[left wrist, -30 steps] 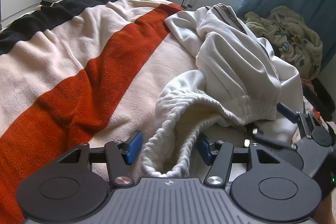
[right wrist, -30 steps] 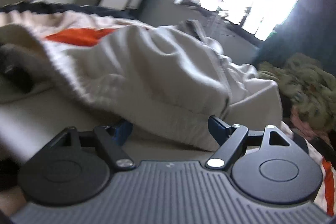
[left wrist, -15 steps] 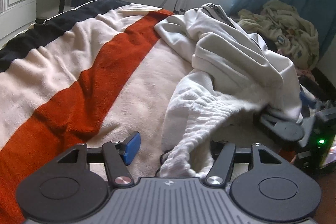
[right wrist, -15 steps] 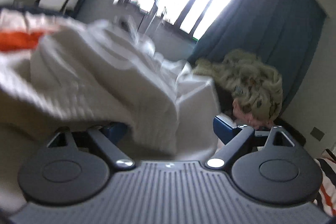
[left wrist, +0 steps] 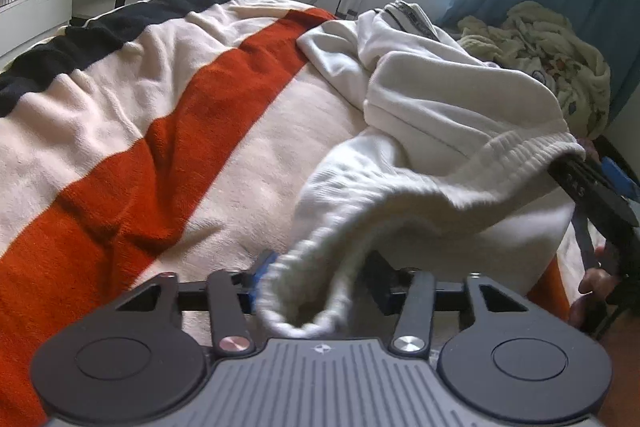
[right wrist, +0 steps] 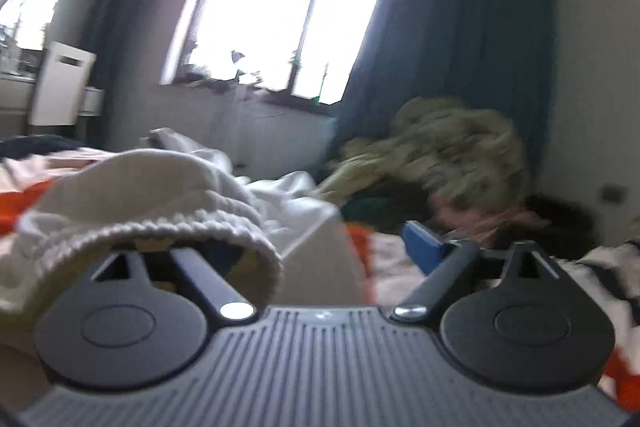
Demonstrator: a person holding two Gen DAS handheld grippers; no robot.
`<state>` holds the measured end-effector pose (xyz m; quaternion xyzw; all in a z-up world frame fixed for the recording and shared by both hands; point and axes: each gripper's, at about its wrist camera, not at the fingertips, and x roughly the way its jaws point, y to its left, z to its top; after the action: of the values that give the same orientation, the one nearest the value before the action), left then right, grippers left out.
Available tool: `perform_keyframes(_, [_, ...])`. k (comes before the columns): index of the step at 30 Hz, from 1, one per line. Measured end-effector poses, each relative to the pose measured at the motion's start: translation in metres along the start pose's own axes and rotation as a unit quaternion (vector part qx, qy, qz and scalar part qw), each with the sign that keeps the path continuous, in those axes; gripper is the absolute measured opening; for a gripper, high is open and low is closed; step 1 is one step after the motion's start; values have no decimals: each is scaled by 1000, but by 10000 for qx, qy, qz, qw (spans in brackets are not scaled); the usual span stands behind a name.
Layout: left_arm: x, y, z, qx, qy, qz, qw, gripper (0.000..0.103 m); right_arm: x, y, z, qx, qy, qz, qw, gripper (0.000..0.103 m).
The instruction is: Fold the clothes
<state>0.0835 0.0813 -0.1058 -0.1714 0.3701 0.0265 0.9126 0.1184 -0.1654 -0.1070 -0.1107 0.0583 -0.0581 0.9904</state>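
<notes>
Garment (left wrist: 440, 131) lies on the blanket (left wrist: 140, 131) toward the bed's right edge; its ribbed hem sits between the left tool (left wrist: 316, 287) fingers. Heaped bedding (left wrist: 560, 59) lies beyond the far right corner.

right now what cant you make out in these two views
- Left wrist view: the left gripper is closing with the ribbed hem between its fingers; blur hides whether the pads press it.
- Right wrist view: the white garment drapes over one finger of the closing right gripper.
- Right wrist view: motion blur smears the yellowish pile.
</notes>
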Motion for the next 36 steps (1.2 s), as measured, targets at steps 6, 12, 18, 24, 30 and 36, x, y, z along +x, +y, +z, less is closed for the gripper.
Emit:
perform_keyframes(6, [-4, 10, 7, -425, -169, -223, 9987, 26, 8, 16, 30, -239, 64, 677, 9974, 16])
perform_keyframes(12, [-39, 41, 33, -1229, -952, -777, 9848, 19, 29, 65, 140, -270, -428, 1370, 9893, 13])
perform_keyframes(18, [-73, 106, 67, -2329, -1978, -777, 9490, 18, 73, 184, 236, -571, -594, 2303, 9696, 12])
perform_keyframes(24, [-61, 165, 73, -3275, -2271, -9, 9172, 18, 127, 349, 230, -1632, -175, 3021, 9390, 12])
perform_keyframes(30, [-23, 200, 68, -3747, -1808, 515, 9079, 18, 166, 443, 161, -1953, 516, 3462, 9161, 12])
perform_keyframes(36, [-11, 209, 67, -3757, -1695, 288, 9107, 21, 180, 439, 141, -1126, 704, 3783, 9161, 13])
